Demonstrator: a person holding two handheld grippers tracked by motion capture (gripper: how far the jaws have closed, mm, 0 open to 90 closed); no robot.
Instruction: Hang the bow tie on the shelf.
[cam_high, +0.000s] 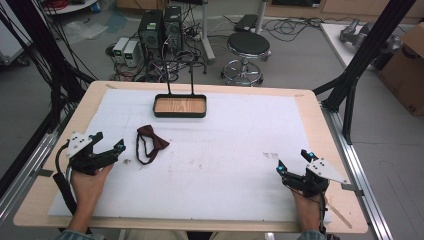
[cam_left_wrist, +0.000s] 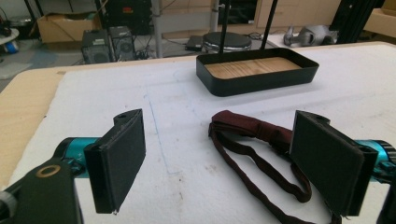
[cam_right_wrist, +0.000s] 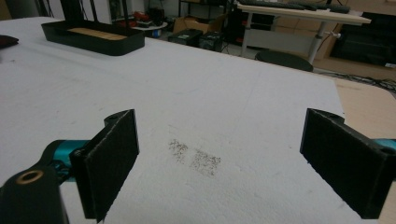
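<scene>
Overhead camera had a dark red bow tie (cam_high: 150, 142) with its strap looped, lying on the white mat (cam_high: 225, 150) just right of the left gripper (cam_high: 110, 144), below the black tray (cam_high: 179, 106). Left gripper view showed jaws wide apart, tie ahead. Right gripper (cam_high: 293, 161) view: jaws apart over bare mat.

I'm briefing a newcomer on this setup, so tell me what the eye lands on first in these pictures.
The dark red bow tie with its looped strap lies on the white mat, left of centre, just ahead of the open left gripper. At the far middle of the mat sits a black tray with a wooden bottom and a tall wire handle. The right gripper, also open, rests near the mat's right front, with a speckled smudge on the mat before it.
</scene>
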